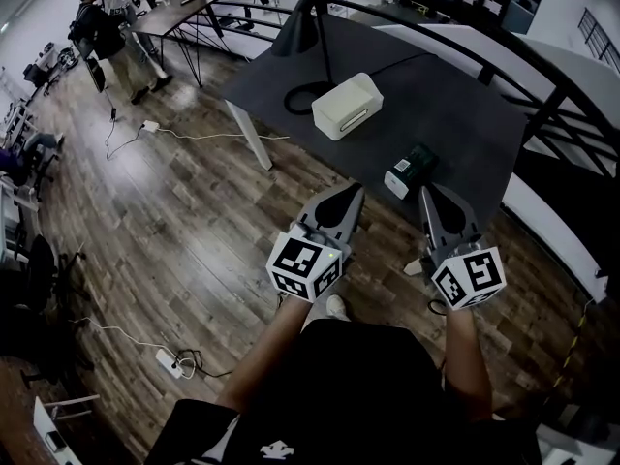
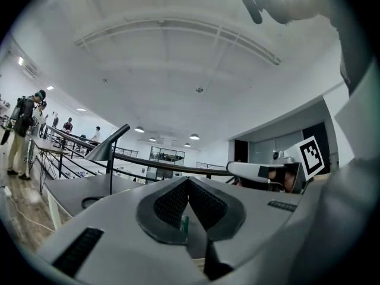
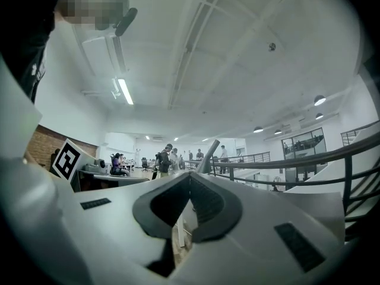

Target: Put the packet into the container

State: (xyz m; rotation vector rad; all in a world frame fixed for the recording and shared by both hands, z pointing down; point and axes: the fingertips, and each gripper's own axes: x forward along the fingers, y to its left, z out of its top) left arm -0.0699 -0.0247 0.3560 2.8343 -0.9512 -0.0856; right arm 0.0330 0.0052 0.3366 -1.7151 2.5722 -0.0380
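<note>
Left claw: the grey two-jaw left claw (image 1: 353, 193) was held low in front of the person, short of the near edge of the dark grey desk (image 1: 441, 100); in the left gripper view its jaws (image 2: 187, 183) were pressed together at the tips with nothing gripped between them.
Right claw: the matching right claw (image 1: 426, 195) pointed at the desk's near edge; seen from its own camera (image 3: 189, 179), its jaws met at the tips and carried nothing.
Packet: the small dark green packet with a white label end (image 1: 411, 170) lay flat on the desk close to the near edge, just beyond the right claw's tips and touched by neither claw.
Container: the white rectangular container (image 1: 347, 106) sat further back on the desk, apart from the packet; a black cable curled just beside it.
Surroundings: a black desk lamp (image 1: 302, 25) stood at the far corner; wood-plank floor (image 1: 174, 211) spread below, with a white power strip (image 1: 170, 361) lying on it; people (image 1: 105, 27) stood in the background.
</note>
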